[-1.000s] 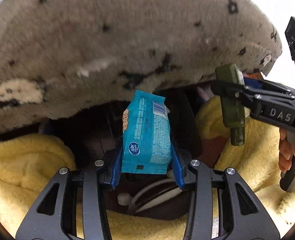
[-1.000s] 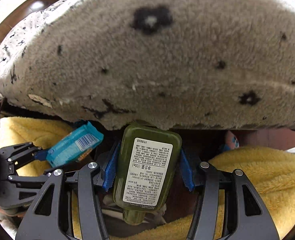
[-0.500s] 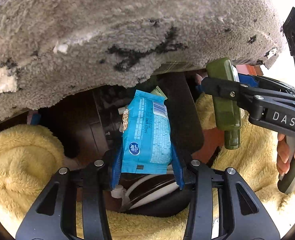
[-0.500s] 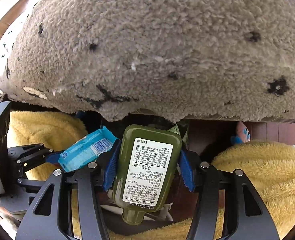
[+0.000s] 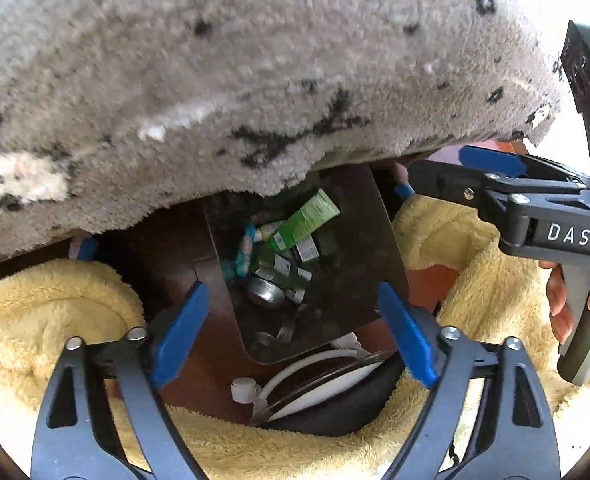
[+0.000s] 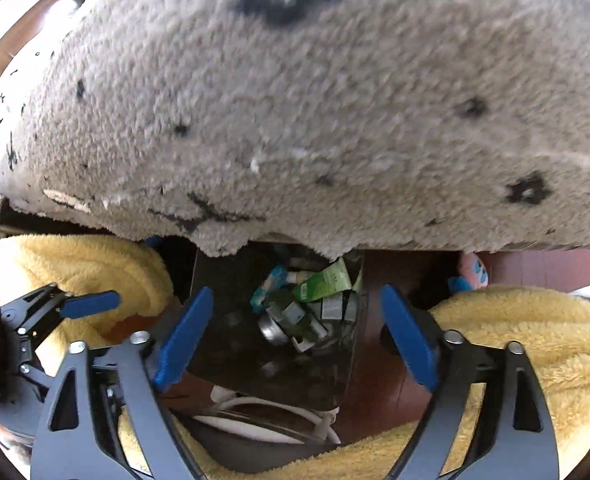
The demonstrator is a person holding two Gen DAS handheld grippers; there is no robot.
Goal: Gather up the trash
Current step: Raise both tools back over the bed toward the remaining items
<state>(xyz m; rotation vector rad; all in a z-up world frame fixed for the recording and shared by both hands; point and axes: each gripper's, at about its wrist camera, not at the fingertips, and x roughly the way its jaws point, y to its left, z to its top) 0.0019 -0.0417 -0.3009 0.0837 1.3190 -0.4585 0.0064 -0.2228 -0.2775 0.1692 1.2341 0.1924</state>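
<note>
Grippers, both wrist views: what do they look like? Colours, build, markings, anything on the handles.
Both match: the left gripper and right gripper have black plastic linkage arms with triangular cut-outs, silver pivot screws, and flat blue pads lining the jaws. In the left wrist view, the right gripper body carries white "DAS" lettering above a grey-black pistol handle, held by a bare hand. No cables or sleeves visible.

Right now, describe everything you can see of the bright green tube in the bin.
The bright green tube is a squeezable plastic-looking tube with small print and a barcode-like patch near its lower end. It lies tilted on top of the trash pile inside the dark bin, flat crimped end raised toward the grey spotted rug, other end down among small bottles and a round metal lid. A light blue wrapper lies beside it. Neither open tool touches it.
</note>
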